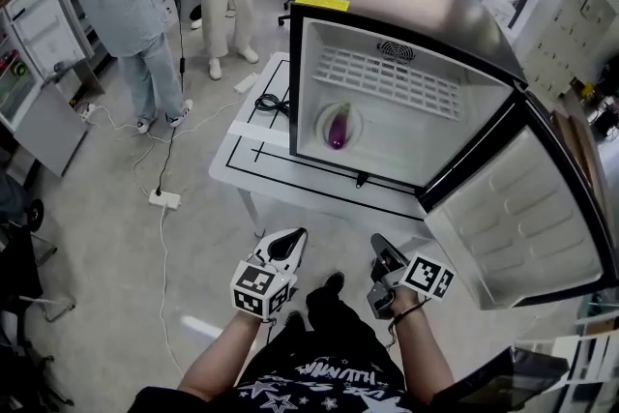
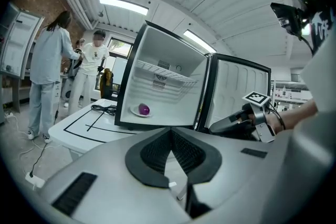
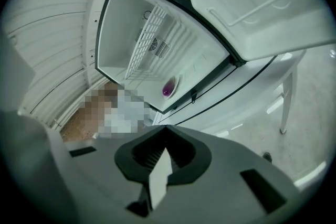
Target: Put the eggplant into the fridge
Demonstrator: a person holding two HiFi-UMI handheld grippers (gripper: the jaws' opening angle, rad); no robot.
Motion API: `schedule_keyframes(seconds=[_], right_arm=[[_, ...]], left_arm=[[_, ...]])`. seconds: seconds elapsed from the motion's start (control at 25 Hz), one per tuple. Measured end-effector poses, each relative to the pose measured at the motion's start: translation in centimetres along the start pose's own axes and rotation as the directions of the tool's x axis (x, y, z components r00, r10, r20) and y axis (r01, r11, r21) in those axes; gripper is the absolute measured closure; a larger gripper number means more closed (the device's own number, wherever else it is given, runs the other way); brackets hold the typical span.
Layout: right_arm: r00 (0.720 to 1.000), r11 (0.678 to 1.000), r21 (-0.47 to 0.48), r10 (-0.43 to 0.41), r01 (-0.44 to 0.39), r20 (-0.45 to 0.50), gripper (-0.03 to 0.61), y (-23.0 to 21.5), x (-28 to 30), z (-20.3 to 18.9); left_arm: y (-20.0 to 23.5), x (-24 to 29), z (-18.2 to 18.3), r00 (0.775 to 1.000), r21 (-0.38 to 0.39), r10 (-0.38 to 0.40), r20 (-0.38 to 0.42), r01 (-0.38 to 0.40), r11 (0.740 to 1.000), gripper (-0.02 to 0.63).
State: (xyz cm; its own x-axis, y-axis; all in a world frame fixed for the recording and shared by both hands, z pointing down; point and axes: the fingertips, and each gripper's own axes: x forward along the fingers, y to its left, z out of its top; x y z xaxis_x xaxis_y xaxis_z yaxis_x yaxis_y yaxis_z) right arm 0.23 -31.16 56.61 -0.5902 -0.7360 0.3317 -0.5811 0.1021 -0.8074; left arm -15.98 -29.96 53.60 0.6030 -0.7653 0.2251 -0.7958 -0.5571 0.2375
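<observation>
Left tongs, right tongs closed, empty; eggplant on plate in fridge, door cropped.

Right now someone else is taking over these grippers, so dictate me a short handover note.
Left gripper: shut, empty, held low before the fridge.
Right gripper: shut, empty, beside it.
Eggplant lies on a plate inside the fridge, which stands on the white table; door wide open.
Done: eggplant is in.
Left: likely just closing the door.
</observation>
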Motion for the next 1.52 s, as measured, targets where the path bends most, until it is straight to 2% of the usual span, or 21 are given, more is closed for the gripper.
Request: schedule_keyframes(seconds=[0.24, 0.4, 0.56, 0.72, 1.12, 1.52], right_arm=[[0.999, 0.999, -0.006, 0.039, -0.039, -0.009, 0.572, 0.8, -1.4, -0.4], [0.997, 0.997, -0.011, 0.071, -0.071, -0.030, 0.572, 0.6, -2.0, -0.3], [0.991, 0.993, -0.048, 0.103, -0.107, -0.080, 0.572, 0.7, -3.7, -0.4], [0.983, 0.988, -0.061, 0.132, -0.141, -0.127, 0.572, 0.4, -5.7, -0.7], [0.939, 0.961, -0.097, 0.226, -0.258, -0.259, 0.572, 1.1, -10.9, -3.8], [0.910, 0.948, -0.095, 0.261, -0.305, -0.323, 0.572, -0.5, -17.5, -5.7]], left_arm=[[-1.7, -0.8, -0.2, 1.000, 0.005, 0.008, -0.005, -0.008, 1.000, 0.606], [-2.7, -1.1, -0.2, 0.999, 0.015, 0.046, 0.006, -0.046, 0.999, 0.606], [-4.4, -1.1, -0.4, 0.996, -0.005, 0.090, 0.010, -0.090, 0.996, 0.606], [-7.5, -1.1, -0.6, 0.994, 0.006, 0.108, 0.010, -0.108, 0.994, 0.606], [-14.0, -2.7, -1.5, 0.983, 0.008, 0.178, 0.040, -0.179, 0.984, 0.606], [-21.3, -4.9, -3.6, 0.971, 0.004, 0.232, 0.056, -0.232, 0.973, 0.606]])
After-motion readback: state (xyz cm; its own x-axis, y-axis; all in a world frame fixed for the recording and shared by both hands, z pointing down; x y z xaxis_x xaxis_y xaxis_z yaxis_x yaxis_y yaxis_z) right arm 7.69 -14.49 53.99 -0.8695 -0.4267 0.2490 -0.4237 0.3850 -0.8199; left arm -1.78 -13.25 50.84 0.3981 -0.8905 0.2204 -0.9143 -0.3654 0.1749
